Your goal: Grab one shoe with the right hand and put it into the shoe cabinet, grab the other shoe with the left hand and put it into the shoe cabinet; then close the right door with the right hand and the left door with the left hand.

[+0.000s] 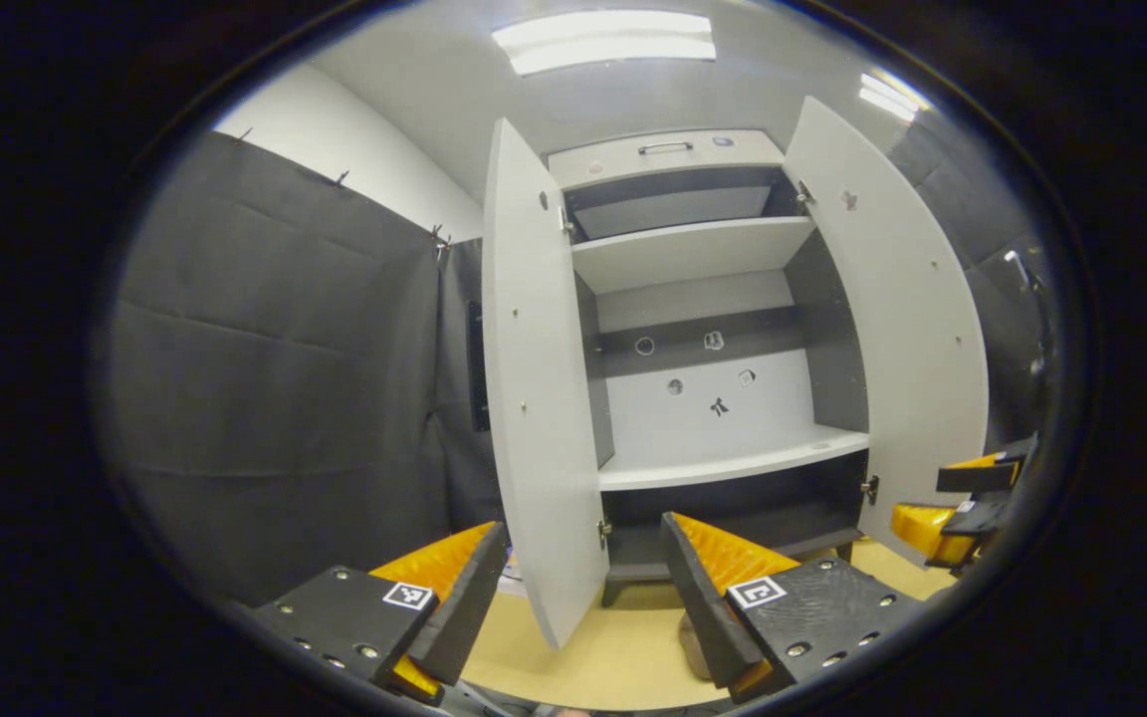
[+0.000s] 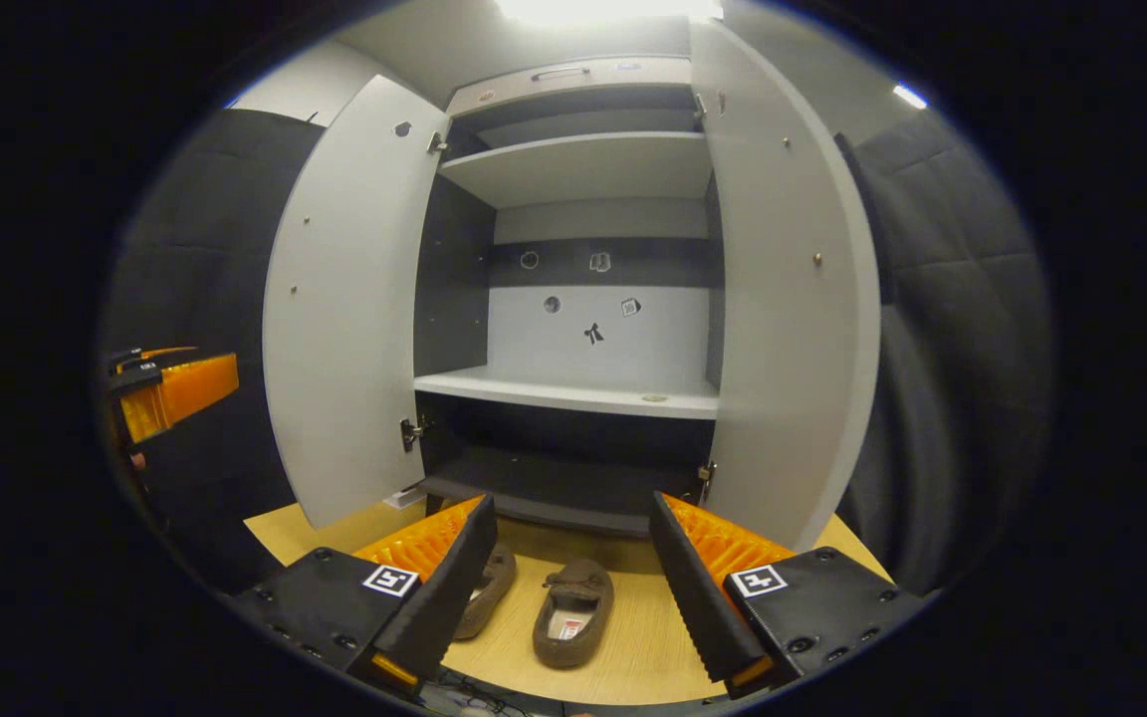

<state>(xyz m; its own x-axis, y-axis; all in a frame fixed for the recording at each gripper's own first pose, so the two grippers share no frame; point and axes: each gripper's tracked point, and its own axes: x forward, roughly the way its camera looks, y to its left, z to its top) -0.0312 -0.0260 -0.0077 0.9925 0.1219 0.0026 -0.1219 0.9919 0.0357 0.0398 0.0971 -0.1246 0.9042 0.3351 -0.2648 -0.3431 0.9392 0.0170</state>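
Wooden floor (image 2: 653,647) bears two shoes (image 2: 573,609) before the cabinet (image 2: 573,398)

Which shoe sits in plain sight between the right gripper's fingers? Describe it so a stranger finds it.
Start at the open cabinet with both doors swung wide. On the wooden floor before it lie two brown slippers; take the right slipper, fully visible, its opening facing the camera. The left slipper is half hidden behind a finger.

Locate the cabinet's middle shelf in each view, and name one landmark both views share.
Left gripper view: the middle shelf sits right of centre, between the open doors, above the right finger of the left gripper.
Right gripper view: the middle shelf sits near centre, above the two shoes on the floor.
Shared landmark: the small dark mark on the back panel just above that shelf.
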